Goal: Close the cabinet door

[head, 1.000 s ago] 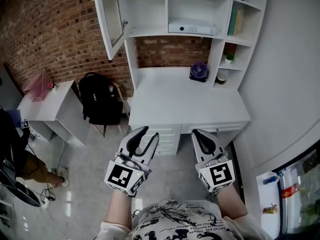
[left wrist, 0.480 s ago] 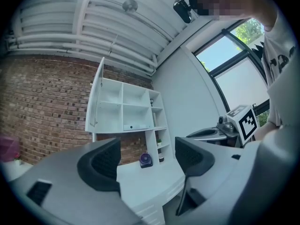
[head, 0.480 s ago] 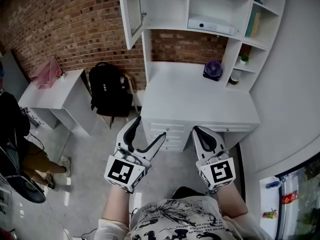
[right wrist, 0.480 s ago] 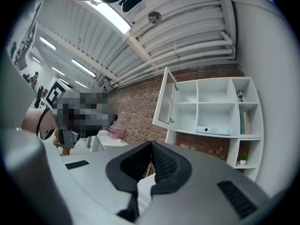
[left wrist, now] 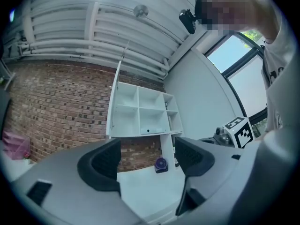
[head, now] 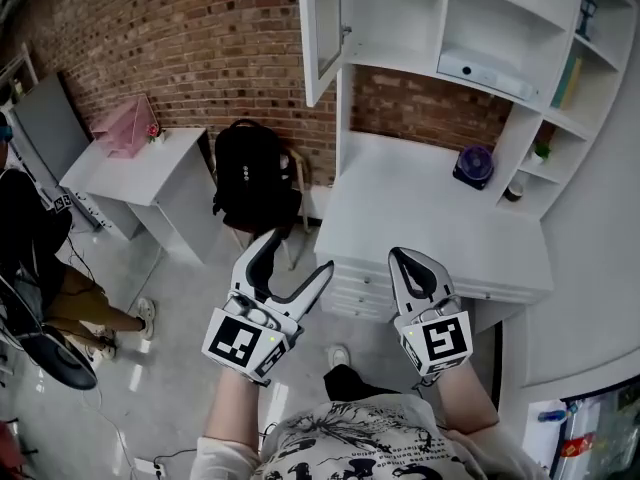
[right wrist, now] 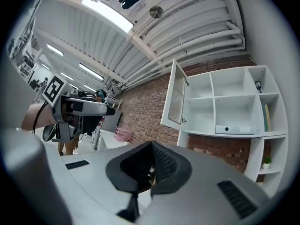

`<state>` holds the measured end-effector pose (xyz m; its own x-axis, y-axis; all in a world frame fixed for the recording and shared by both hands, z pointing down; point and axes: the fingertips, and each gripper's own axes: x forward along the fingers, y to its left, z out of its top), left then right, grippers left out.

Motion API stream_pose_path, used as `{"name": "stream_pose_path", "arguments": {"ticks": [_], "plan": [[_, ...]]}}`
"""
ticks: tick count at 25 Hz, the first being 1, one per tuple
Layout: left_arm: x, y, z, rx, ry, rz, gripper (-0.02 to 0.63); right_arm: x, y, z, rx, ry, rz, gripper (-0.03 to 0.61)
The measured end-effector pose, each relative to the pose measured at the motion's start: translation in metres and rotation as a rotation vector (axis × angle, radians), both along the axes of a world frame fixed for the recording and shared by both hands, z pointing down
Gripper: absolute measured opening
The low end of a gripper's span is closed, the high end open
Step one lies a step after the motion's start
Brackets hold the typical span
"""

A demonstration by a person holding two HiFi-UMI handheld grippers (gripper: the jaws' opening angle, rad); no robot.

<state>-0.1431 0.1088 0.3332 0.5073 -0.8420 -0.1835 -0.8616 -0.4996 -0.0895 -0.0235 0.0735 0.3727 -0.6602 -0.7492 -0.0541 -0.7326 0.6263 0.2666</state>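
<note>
The white cabinet door (head: 320, 30) stands swung open at the left end of the white shelf unit (head: 500, 38) above the desk. It shows nearly edge-on in the left gripper view (left wrist: 114, 102) and as a framed panel in the right gripper view (right wrist: 176, 97). My left gripper (head: 297, 258) is open and empty, held in the air well short of the desk, with the shelves seen between its jaws (left wrist: 147, 158). My right gripper (head: 408, 260) is shut on nothing (right wrist: 150, 165), level with the left one and far from the door.
A white desk (head: 430, 228) with drawers stands under the shelves, with a purple object (head: 473, 165) on it. To the left are a black backpack (head: 255, 173) on a chair, a small white table (head: 150, 168) and a person (head: 30, 248). Behind is a brick wall (head: 200, 48).
The left jaws have opened wide. Both grippers have travelled across the room, and the desk and shelves have slid to the right in the head view. The right gripper stays shut.
</note>
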Motion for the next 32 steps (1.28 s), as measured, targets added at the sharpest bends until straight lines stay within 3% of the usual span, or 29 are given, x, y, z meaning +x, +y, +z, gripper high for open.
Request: {"name": "stream_pose_path", "arguments": {"ticks": [12, 21, 26, 32], "plan": [[-0.083, -0.192, -0.041, 0.068, -0.006, -0.076, 0.347, -0.082, -0.216, -0.038, 0.051, -0.023, -0.064, 0.017], [-0.117, -0.274, -0.061, 0.178, 0.002, -0.020, 0.347, -0.119, -0.297, -0.048, 0.117, -0.030, -0.035, 0.017], [-0.140, -0.312, -0.080, 0.203, 0.022, 0.081, 0.347, -0.141, -0.320, -0.059, 0.152, -0.021, 0.041, 0.017], [-0.162, -0.344, -0.141, 0.236, 0.073, 0.353, 0.347, -0.164, -0.332, -0.106, 0.200, -0.040, 0.230, 0.017]]}}
